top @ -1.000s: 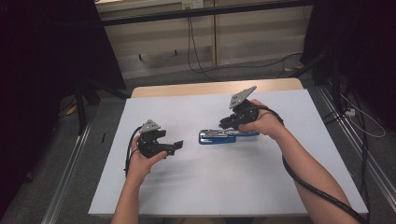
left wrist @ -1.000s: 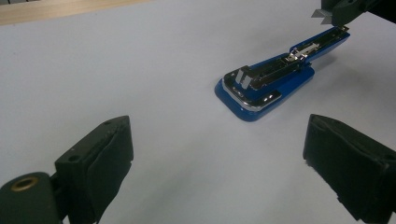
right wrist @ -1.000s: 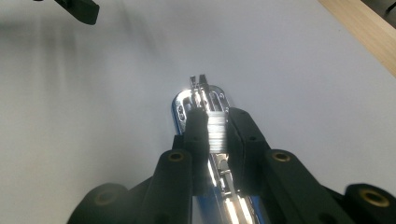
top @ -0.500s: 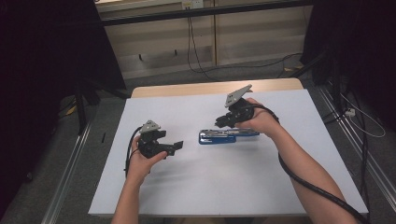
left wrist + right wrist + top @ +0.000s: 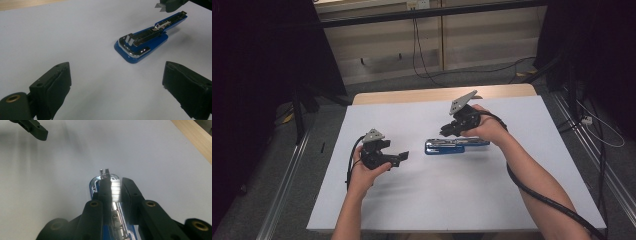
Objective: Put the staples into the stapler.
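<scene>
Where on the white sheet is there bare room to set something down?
The near strip in front of both forearms, and the far-left corner beyond the left gripper, are bare. It is crowded mid-sheet, where the right gripper hangs over the blue stapler.

You have a blue stapler (image 5: pixel 455 145) with bright silver metal inside, lying on a plain white sheet (image 5: pixel 422 200). Both your grippers, left (image 5: pixel 398 158) and right (image 5: pixel 448 131), are black, each topped by a grey plate. Table edge (image 5: pixel 412 95) beyond the sheet is pale wood. Cables black.
</scene>
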The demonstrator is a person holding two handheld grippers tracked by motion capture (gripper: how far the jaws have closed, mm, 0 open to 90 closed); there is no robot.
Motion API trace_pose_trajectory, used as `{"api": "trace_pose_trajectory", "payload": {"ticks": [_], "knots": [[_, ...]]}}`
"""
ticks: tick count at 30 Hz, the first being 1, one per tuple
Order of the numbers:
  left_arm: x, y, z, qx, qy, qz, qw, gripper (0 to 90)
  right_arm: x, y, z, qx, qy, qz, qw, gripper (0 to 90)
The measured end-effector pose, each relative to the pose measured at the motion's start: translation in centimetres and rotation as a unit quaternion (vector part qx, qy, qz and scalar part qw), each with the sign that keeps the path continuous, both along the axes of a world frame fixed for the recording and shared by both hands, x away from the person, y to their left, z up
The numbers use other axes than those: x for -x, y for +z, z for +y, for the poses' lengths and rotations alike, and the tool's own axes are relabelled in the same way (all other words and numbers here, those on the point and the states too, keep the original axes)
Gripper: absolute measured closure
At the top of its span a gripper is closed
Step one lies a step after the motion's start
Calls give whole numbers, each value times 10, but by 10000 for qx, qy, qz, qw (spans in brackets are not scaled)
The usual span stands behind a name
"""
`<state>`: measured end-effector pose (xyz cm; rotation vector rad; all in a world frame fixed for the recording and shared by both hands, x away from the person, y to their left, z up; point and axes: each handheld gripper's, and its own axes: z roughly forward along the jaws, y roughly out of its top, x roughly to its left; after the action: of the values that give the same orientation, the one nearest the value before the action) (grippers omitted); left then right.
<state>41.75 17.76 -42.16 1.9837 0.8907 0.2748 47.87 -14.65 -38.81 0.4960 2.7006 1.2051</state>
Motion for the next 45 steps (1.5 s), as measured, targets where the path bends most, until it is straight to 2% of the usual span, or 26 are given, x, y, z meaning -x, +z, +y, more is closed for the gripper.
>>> {"api": "trace_pose_trajectory", "payload": {"ticks": [12, 32, 45], "knots": [[0, 0, 0, 0, 8, -7, 10000, 85, -4, -5, 2, -14, 54, 18, 10000, 794], [0, 0, 0, -2, 13, -11, 10000, 86, -8, -17, 16, 211, 289, 64, 9993, 794], [0, 1, 2, 16, 66, -19, 10000, 86, -14, -24, 22, 209, 381, 115, 9990, 794]]}}
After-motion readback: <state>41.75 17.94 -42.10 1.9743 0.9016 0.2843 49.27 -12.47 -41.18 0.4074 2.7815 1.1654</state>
